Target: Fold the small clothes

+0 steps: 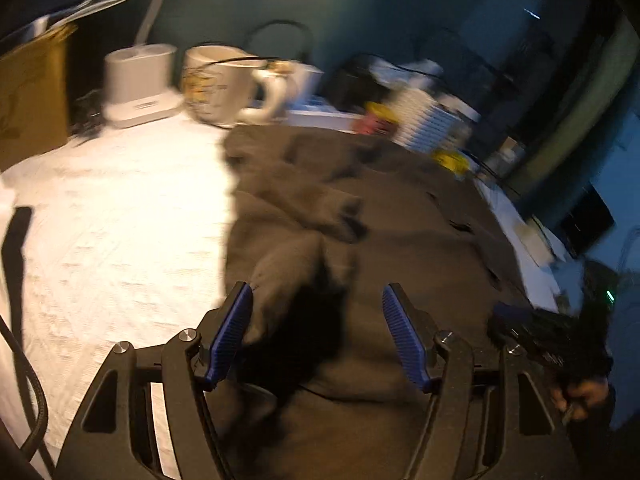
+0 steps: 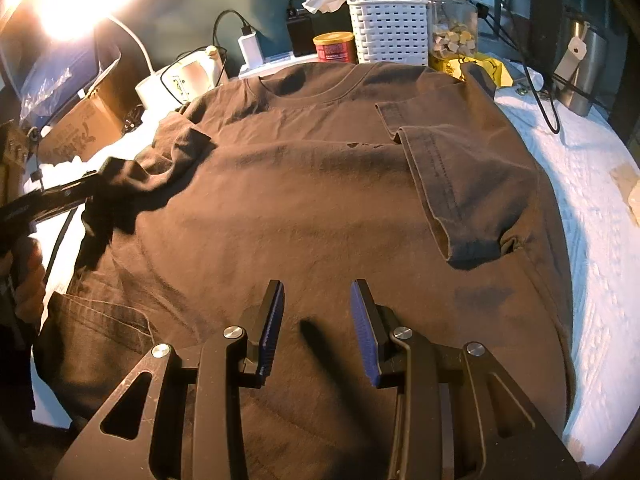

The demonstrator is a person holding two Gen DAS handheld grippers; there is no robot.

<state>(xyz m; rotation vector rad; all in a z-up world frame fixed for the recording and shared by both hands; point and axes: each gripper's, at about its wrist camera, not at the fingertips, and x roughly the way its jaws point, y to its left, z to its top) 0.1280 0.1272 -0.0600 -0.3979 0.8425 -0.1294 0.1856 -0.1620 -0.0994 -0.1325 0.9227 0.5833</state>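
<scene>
Shirt: a brown T-shirt [image 2: 320, 200] lies spread over a white textured cover [image 2: 592, 208], its collar toward twelve o'clock in the right wrist view and its hem toward six.
Right sleeve of the picture: the sleeve [image 2: 452, 192] at about two o'clock is folded inward and lies flat on the shirt's body.
Left sleeve of the picture: the sleeve at about ten o'clock is bunched and rumpled, just beside the tip of the left tongs.
Left tongs: the left gripper [image 1: 320, 336] stands with its jaws wide apart; a raised fold of brown cloth [image 1: 280, 280] sits between the blue pads and lies against the left one, and the pads do not press on it. This view is blurred.
Left tongs from the other side: in the right wrist view they enter at nine o'clock [image 2: 80, 192], held by a hand [image 2: 20, 268] at the edge.
Right tongs: the right gripper [image 2: 318, 328] hovers over the lower middle of the shirt with its jaws partly apart and nothing between them; their shadow falls on the cloth.
Far edge, twelve o'clock: a white slotted basket [image 2: 390, 32], a red tin [image 2: 335, 46] and a clear jar [image 2: 454, 28] stand behind the collar.
Far left, ten o'clock: a white mug [image 1: 224, 84] in the left wrist view; a cardboard box [image 2: 80, 128] in the right wrist view.
</scene>
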